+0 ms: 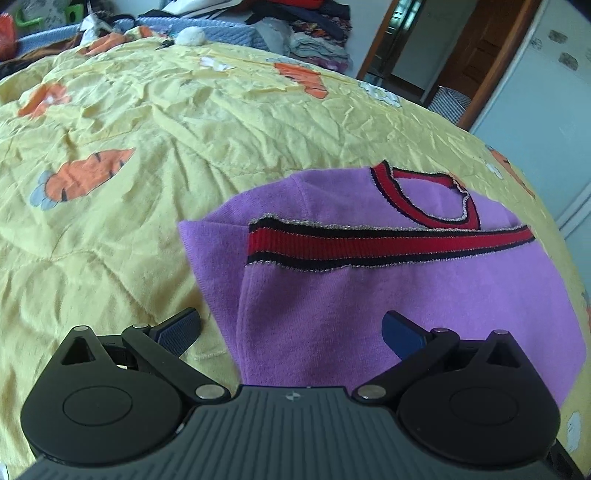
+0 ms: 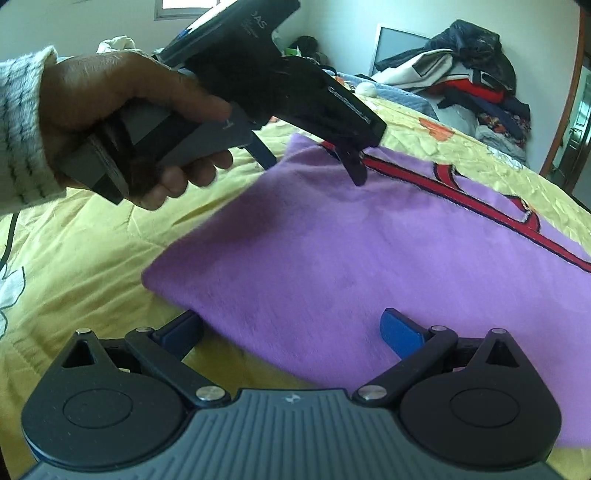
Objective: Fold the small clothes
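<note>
A small purple knit sweater (image 1: 388,295) with red and black striped trim lies partly folded on the yellow bedspread (image 1: 129,110). It also shows in the right wrist view (image 2: 332,258). My left gripper (image 1: 291,332) is open and empty, just above the sweater's near left edge. In the right wrist view the left gripper (image 2: 314,166) hovers over the sweater's far corner, held by a hand. My right gripper (image 2: 291,332) is open and empty, over the sweater's near edge.
The bedspread (image 2: 74,258) has orange carrot prints. A pile of clothes (image 1: 314,33) lies at the far end of the bed, also seen in the right wrist view (image 2: 469,85). A blue quilted blanket (image 1: 221,29) lies beside it. A doorway (image 1: 424,48) is at the back right.
</note>
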A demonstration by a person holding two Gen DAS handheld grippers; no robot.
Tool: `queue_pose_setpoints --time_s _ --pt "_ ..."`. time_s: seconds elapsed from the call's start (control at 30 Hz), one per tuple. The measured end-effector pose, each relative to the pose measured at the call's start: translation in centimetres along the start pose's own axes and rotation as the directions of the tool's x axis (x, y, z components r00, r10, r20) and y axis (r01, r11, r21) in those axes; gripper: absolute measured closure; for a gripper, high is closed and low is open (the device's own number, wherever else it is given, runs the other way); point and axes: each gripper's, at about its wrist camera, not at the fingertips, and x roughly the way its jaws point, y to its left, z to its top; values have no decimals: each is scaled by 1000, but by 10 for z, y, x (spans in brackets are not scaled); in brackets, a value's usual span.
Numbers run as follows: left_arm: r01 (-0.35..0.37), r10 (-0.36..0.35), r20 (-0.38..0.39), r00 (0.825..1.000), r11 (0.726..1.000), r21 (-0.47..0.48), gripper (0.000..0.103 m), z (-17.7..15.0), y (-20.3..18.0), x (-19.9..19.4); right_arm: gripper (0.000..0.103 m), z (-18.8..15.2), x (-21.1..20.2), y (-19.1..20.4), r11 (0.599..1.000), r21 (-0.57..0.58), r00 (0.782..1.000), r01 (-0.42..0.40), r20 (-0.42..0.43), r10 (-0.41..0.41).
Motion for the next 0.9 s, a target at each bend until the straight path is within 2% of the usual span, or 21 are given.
queue_pose_setpoints --time_s 0.2,0.33,0.4,0.5,0.6,0.7,0.77,0.87,0.9 --pt "-43 39 43 998 994 96 0 -4 -11 7 0 10 11 3 1000 6 1000 -8 4 8" --pt "-41 37 46 998 994 104 0 -5 -11 7 0 7 8 7 999 -17 999 -33 14 33" --pt "-4 1 35 999 996 84 0 -3 -3 3 0 3 4 7 998 -30 999 -46 14 47" --pt "103 -103 42 994 995 1 0 -1 19 -5 0 -1 0 6 998 -21 999 -52 9 52" --pt "195 -190 56 980 976 -98 0 5 40 -6 0 0 0 7 998 -28 999 -53 11 53" --pt "222 -215 58 975 963 -151 1 17 52 -2 0 2 3 8 998 -32 998 -56 18 57" --pt "266 -260 58 964 945 -192 3 24 59 4 0 4 5 8 997 -41 998 -58 19 59" --pt "267 -264 44 964 948 -174 15 34 57 10 0 5 6 8 997 -50 998 -59 25 60" --pt "254 -252 31 967 954 -159 29 37 54 12 0 6 6 8 997 -53 998 -56 26 58"
